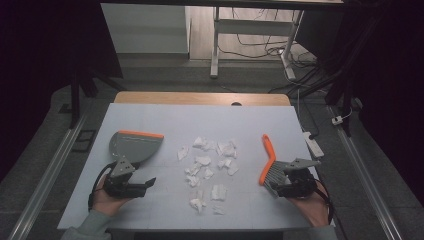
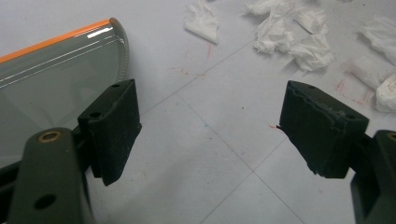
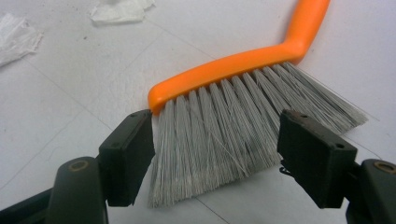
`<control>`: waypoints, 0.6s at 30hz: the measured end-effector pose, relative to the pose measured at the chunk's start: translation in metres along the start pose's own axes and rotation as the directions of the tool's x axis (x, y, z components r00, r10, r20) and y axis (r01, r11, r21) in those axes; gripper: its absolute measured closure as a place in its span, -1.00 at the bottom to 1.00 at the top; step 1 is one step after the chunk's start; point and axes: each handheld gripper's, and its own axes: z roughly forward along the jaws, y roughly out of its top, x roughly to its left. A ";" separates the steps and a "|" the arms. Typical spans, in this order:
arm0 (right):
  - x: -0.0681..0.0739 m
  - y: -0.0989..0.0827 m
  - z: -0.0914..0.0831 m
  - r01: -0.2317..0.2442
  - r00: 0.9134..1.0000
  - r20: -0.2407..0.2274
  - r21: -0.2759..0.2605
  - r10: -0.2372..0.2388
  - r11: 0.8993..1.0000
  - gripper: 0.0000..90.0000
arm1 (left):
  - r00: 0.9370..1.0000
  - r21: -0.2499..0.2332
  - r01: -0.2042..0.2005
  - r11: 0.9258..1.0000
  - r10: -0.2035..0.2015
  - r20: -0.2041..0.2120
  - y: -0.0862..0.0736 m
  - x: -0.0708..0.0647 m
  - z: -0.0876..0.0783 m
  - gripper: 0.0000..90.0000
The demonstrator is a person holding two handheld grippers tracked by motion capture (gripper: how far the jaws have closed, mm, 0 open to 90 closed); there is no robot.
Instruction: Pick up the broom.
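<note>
A grey dustpan (image 1: 134,145) with an orange lip (image 2: 51,41) lies flat at the table's left. My left gripper (image 1: 145,185) sits just in front of it, open, with bare table between its jaws and the pan (image 2: 56,84) beside its left jaw. An orange hand brush (image 1: 268,160) with grey bristles (image 3: 233,126) lies at the right. My right gripper (image 1: 277,189) stands open at the bristle end, one jaw on each side of the bristles, holding nothing. Several torn white paper scraps (image 1: 210,162) are scattered between pan and brush.
The white table (image 1: 150,115) ends in a wooden strip at the back. A white power strip (image 1: 313,143) lies off the right edge. Paper scraps (image 2: 299,37) lie ahead of the left gripper. Desk legs and cables stand on the floor beyond.
</note>
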 end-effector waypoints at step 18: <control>0.000 0.000 0.000 -0.004 1.000 -0.002 0.003 0.004 1.000 -0.39 | 1.000 0.003 -0.002 1.000 0.002 -0.001 0.000 -0.001 0.000 -0.53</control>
